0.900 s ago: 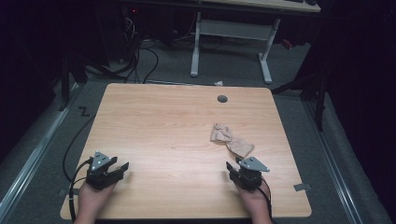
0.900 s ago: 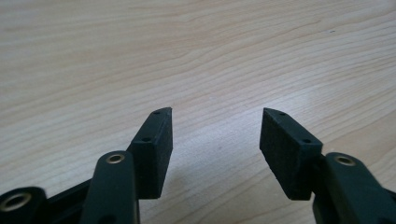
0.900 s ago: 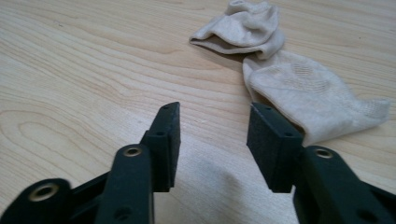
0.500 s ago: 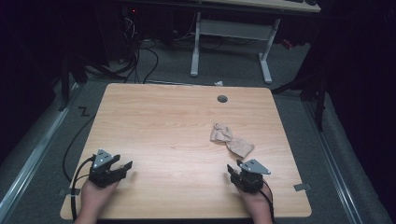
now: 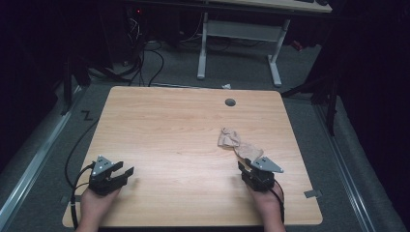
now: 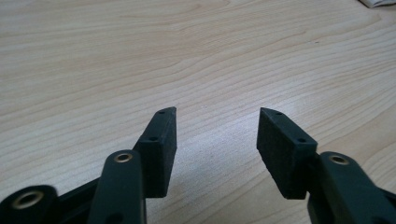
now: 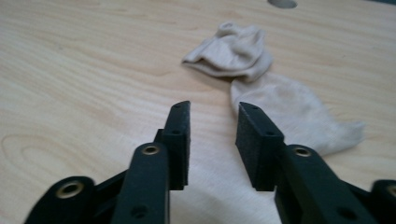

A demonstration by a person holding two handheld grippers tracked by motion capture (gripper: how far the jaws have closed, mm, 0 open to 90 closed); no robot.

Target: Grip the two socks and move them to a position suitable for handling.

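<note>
Beige sock (image 5: 240, 144) lies crumpled on the right half of the table (image 5: 169, 130), cuff end bunched up toward the far side, toe end flat and pointing at the near right edge. In the right gripper view the sock (image 7: 261, 79) sits just ahead of the jaws, slightly to their right, not between them.

Right gripper (image 5: 249, 168) rests low on the table just short of the sock's near end; its jaws (image 7: 212, 140) are released with a moderate gap, nothing in them, bare wood below. Contact with the fabric can't be confirmed from above; it looks just apart.

Left gripper (image 5: 122, 173) sits at the near left corner, well apart from the sock, jaws released wide over bare table (image 6: 140, 70), holding nothing. A bit of the sock shows at the top right corner of the left gripper view.

Progress: looks like the very start. Sock untouched, not lifted, not straightened or folded. Left to do, by judgement: right gripper closes in on the near end, grabs it; left gripper has to cross the table to help.

Grey cable hole (image 5: 230, 102) near the far edge.
</note>
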